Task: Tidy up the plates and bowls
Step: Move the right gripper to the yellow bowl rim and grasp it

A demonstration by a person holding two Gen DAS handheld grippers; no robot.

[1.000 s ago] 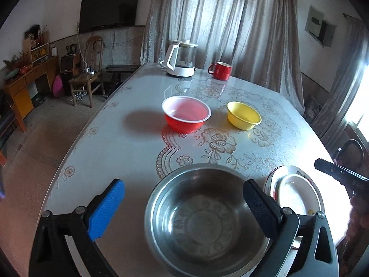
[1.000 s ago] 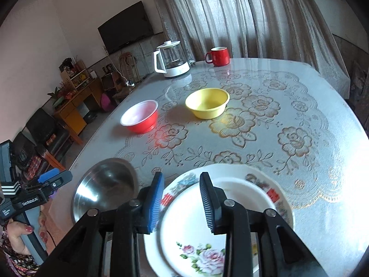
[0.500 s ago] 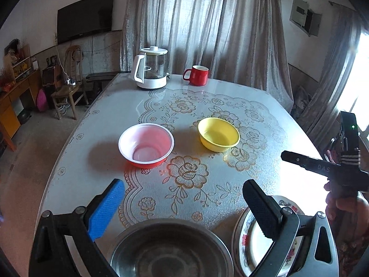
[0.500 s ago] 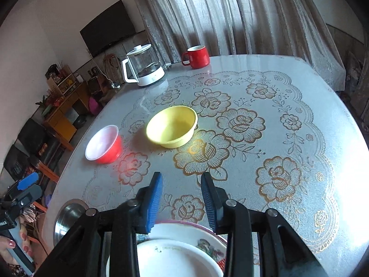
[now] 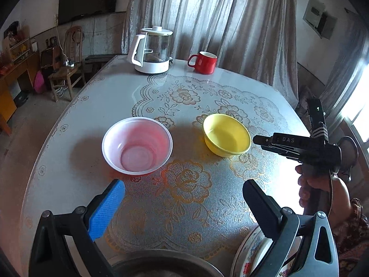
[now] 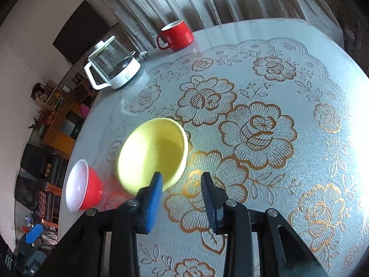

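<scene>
Nothing stacked; yellow bowl [image 6: 152, 154] sat apart, right of red bowl [image 5: 137, 146]. Right gripper [image 6: 181, 198] narrow and left gripper [image 5: 184, 204] wide, both empty.

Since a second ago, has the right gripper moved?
Yes. The right gripper has advanced from over the plates toward the yellow bowl, which sits on the tablecloth by the same flower throughout.

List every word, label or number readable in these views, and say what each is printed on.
"DAS": white letters on the side of the right gripper, seen from the left wrist view.
Small dark print on the white base of the kettle: too blurred to read.
Nothing else legible.
</scene>
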